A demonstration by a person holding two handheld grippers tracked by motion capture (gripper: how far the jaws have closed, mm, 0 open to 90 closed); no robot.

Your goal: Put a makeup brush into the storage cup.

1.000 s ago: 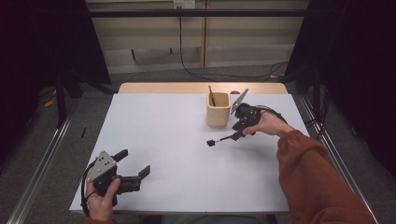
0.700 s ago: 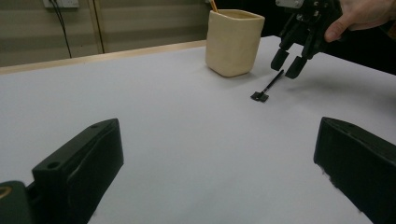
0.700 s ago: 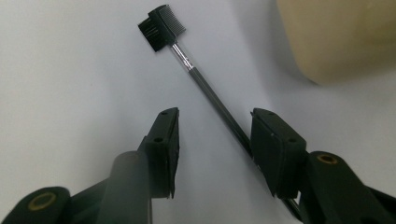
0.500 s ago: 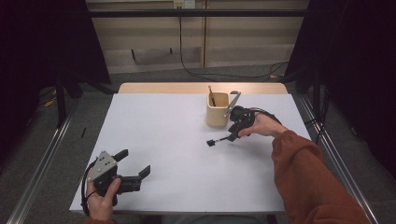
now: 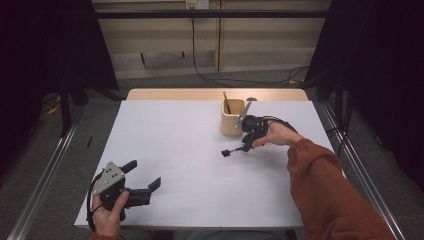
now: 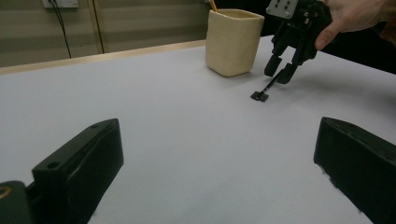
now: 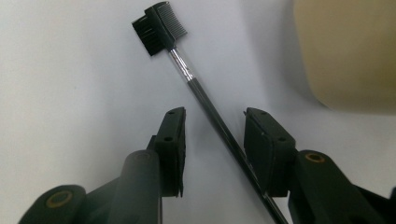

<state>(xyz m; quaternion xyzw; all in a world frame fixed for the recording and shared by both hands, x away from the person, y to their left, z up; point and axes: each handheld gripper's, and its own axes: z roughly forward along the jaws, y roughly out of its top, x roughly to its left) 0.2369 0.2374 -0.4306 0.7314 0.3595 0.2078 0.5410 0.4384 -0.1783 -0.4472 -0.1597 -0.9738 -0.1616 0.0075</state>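
A black brow brush (image 5: 231, 151) with a comb head (image 7: 159, 25) lies flat on the white table, in front of a cream cup (image 5: 232, 117). My right gripper (image 5: 246, 143) points down over its handle. In the right gripper view the handle (image 7: 219, 123) runs between the open jaws of the right gripper (image 7: 215, 119), closer to the right-hand one, and neither jaw presses on it. The left gripper view shows that right gripper (image 6: 279, 73), the brush (image 6: 262, 93) and the cup (image 6: 233, 42) far off. My left gripper (image 5: 142, 175) (image 6: 219, 177) rests open and empty near the front left.
A thin stick (image 5: 226, 102) stands in the cup. The white tabletop (image 5: 175, 135) stretches between the two grippers. A wooden strip (image 5: 175, 94) marks the far edge. Metal rails (image 5: 350, 155) run along both sides of the table.
My right gripper has shifted a little left and lower, so its jaws now straddle the brush handle. The brush and the left gripper have stayed put.
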